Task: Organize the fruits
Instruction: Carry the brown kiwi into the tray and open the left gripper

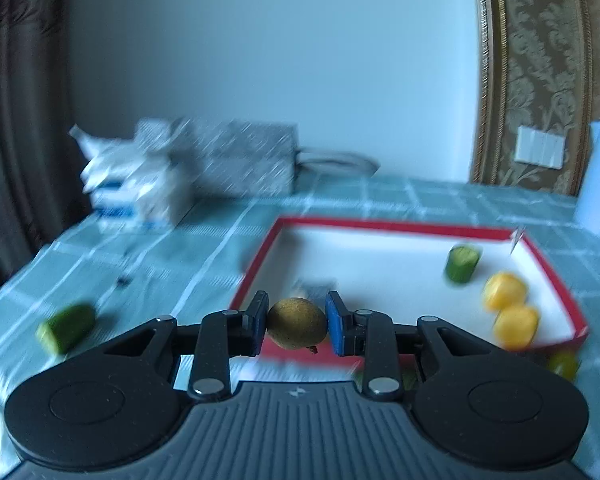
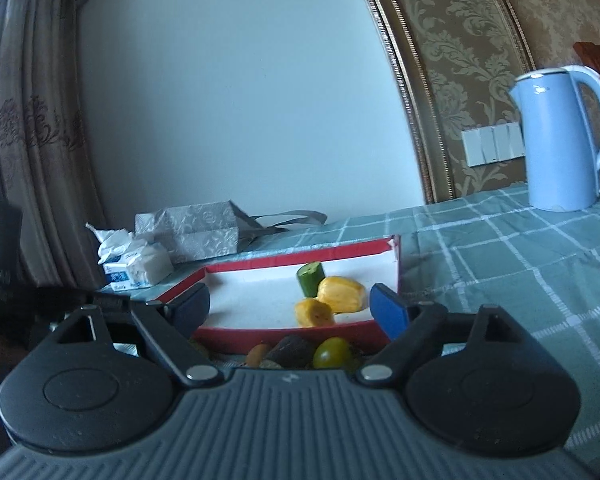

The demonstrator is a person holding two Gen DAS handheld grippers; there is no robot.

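Our left claw point(image 1: 297, 328) is clamped on a small brown-yellow round fruit point(image 1: 297, 328), its blue pads point(image 1: 336, 330) pressed to both sides, just above the near wall of the red tray point(image 1: 400, 225). Our right claw point(image 2: 290, 308) stands wide with nothing between its pads, low before the same tray's near wall.

In the tray lie a green cucumber chunk point(image 2: 310, 278) and two yellow pieces point(image 2: 342, 293), close together at the right side. Outside the near wall sit a green tomato point(image 2: 332, 353), a dark piece point(image 2: 292, 350) and an orange bit point(image 2: 257, 354).

Another cucumber chunk point(image 1: 66, 328) lies on the bench point(image 2: 500, 264) left of the tray. Farther back are a tissue pack point(image 2: 134, 266), a grey bag point(image 2: 198, 232) and a blue kettle point(image 2: 560, 140).
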